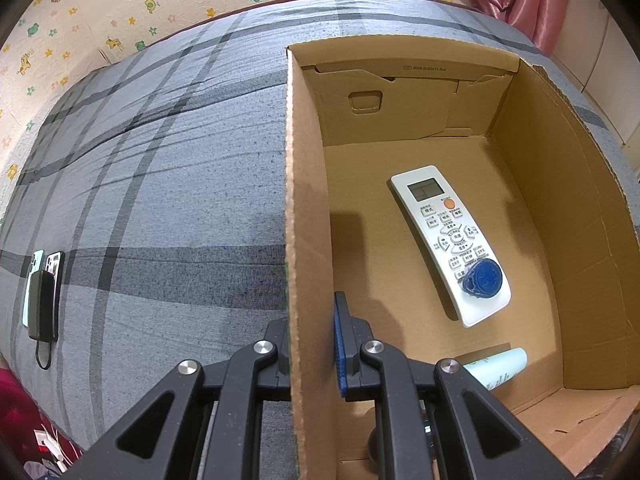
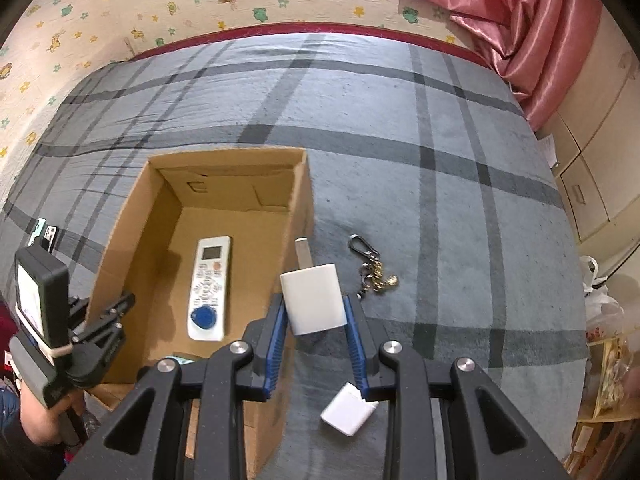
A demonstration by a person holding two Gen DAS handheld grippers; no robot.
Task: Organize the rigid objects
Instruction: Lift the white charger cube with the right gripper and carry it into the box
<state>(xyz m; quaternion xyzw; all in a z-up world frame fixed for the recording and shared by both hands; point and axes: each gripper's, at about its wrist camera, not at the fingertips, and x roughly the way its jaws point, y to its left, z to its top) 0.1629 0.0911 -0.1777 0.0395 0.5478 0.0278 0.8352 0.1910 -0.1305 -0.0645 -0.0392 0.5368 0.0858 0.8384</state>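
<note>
Charger, a stiff, light, smooth white block, sits clamped by its flat sides in the right tool, just right of the box; left tool pinches the box's left wall.

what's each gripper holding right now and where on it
The right gripper holds the white charger block by its two flat sides, plug end pointing away. The left gripper clamps the cardboard box by its side wall.

Black linkage arms with silver screws, blue ribbed pads on the fingers.
</note>
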